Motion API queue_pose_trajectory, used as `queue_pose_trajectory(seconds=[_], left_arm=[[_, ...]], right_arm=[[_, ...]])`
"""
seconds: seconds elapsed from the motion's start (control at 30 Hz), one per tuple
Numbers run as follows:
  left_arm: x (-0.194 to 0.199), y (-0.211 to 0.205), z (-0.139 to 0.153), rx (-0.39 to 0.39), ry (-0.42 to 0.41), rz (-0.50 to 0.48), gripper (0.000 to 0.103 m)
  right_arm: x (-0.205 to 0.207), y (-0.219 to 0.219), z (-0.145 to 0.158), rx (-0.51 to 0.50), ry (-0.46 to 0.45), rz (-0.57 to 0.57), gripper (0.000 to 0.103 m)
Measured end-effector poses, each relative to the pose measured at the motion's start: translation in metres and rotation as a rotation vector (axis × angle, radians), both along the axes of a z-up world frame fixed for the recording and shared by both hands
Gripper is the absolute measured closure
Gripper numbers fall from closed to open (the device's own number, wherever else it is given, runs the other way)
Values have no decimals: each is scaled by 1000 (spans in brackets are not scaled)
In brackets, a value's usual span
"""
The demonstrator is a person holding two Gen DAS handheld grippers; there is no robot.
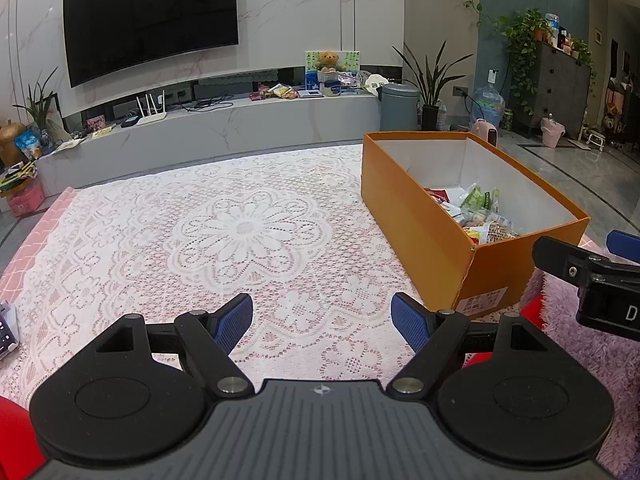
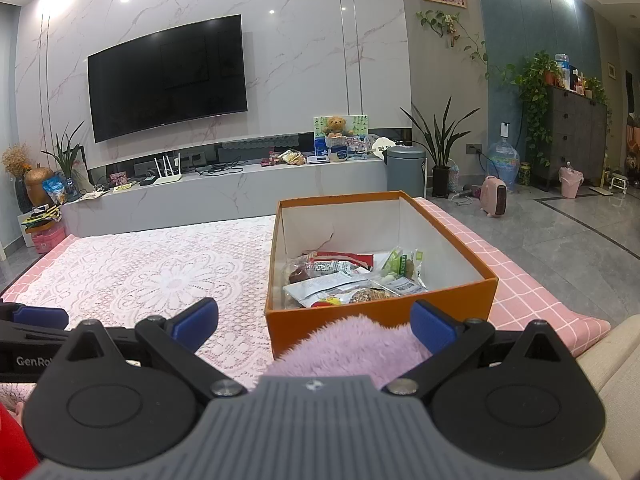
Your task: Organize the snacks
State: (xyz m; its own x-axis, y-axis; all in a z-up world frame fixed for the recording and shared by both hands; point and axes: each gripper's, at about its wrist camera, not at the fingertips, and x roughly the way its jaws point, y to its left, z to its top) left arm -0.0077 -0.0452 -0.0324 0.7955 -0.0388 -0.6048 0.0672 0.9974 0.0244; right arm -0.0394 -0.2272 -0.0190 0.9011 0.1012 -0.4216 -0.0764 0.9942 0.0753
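An open orange box (image 1: 416, 216) stands on the right of the lace-covered table (image 1: 248, 224). It holds several snack packets (image 1: 480, 216), among them a green one, a red one and a white one (image 2: 352, 276). My left gripper (image 1: 322, 318) is open and empty, low over the lace, left of the box's near corner. My right gripper (image 2: 314, 320) is open and empty, above a purple fluffy sleeve (image 2: 352, 344), just short of the box's near wall (image 2: 380, 314). The right gripper's body shows at the right edge of the left wrist view (image 1: 592, 276).
A pink checked cloth (image 2: 532, 280) lies under the lace and shows at the table's right side. A dark device (image 1: 6, 332) sits at the table's left edge. Behind stand a TV console (image 1: 224, 124), a grey bin (image 1: 398, 106) and potted plants.
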Motion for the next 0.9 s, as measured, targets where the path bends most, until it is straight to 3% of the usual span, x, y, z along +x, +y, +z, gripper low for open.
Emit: queue_pose_trajectory(seconds=[0.9], left_arm=[[-2,0,2,12,-6,2,11]], right_arm=[[1,-1,-1,1,8,8,3]])
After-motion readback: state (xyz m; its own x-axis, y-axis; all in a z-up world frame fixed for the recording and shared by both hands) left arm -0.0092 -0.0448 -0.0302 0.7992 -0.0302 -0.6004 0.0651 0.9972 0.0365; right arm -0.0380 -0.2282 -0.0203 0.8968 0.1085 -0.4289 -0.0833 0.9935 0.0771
